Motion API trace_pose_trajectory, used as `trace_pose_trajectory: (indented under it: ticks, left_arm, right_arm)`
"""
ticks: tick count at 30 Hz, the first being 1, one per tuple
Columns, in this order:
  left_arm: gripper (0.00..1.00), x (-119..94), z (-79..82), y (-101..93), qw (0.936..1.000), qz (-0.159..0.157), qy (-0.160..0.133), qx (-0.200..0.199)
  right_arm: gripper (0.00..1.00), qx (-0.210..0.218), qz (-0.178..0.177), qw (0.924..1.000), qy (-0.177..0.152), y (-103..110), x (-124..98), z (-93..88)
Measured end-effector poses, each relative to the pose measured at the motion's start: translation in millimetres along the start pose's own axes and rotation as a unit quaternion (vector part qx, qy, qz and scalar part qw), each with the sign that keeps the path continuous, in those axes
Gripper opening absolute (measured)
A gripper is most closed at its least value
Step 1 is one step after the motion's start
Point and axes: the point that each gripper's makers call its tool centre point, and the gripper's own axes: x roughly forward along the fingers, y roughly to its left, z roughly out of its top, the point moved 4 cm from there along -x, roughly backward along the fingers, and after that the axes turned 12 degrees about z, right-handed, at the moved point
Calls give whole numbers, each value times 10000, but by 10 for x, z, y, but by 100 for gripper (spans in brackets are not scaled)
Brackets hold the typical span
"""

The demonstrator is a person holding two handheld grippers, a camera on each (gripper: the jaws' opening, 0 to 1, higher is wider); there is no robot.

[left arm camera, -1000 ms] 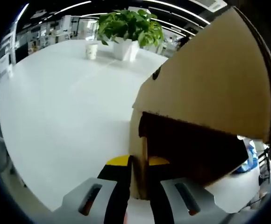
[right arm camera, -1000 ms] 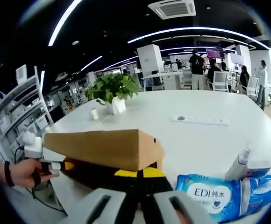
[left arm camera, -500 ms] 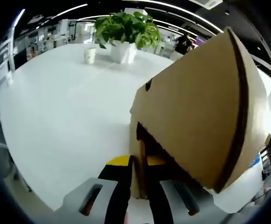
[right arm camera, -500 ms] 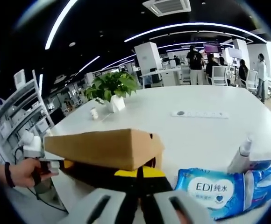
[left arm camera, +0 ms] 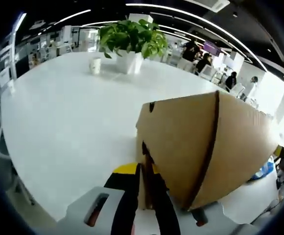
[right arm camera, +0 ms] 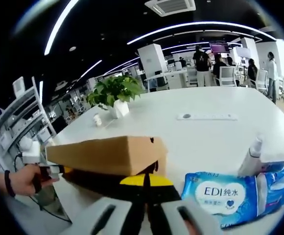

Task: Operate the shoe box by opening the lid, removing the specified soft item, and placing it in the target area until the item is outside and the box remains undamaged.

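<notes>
Both grippers clamp opposite ends of the cardboard shoe box (left arm camera: 205, 147) on the white table (left arm camera: 68, 112).

In the left gripper view, the left gripper (left arm camera: 146, 196) has its jaws nearly together on the box's end wall; the lid (left arm camera: 240, 132) sits low just right of and above them. Ahead left stand a paper cup (left arm camera: 95, 65) and potted plant (left arm camera: 130, 41). In the right gripper view, a hand (right arm camera: 22, 178) is far left, the right gripper (right arm camera: 146, 196) seems closed on the box edge, though the contact is dark, and a blue wipes pack (right arm camera: 230, 196) and a white tube (right arm camera: 252, 155) lie to the right.
</notes>
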Motion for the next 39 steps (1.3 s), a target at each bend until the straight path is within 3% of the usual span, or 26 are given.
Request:
trace_pose_trajectory:
  ticks: [8, 26, 32, 39]
  left_arm:
    - [4, -45, 80, 46, 9999, 36, -57, 121]
    - [3, -152, 63, 69, 9995, -84, 19, 290]
    - [3, -192, 49, 60, 9985, -15, 36, 541]
    - [3, -232, 49, 74, 9985, 1, 51, 551]
  right_arm:
    - [0, 52, 52, 9999, -73, -28, -30, 31]
    - [0, 145, 293, 9994, 82, 50, 5, -62]
    - [0, 194, 311, 9993, 97, 68, 3, -95]
    - [0, 262, 316, 9991, 101, 76, 18, -117]
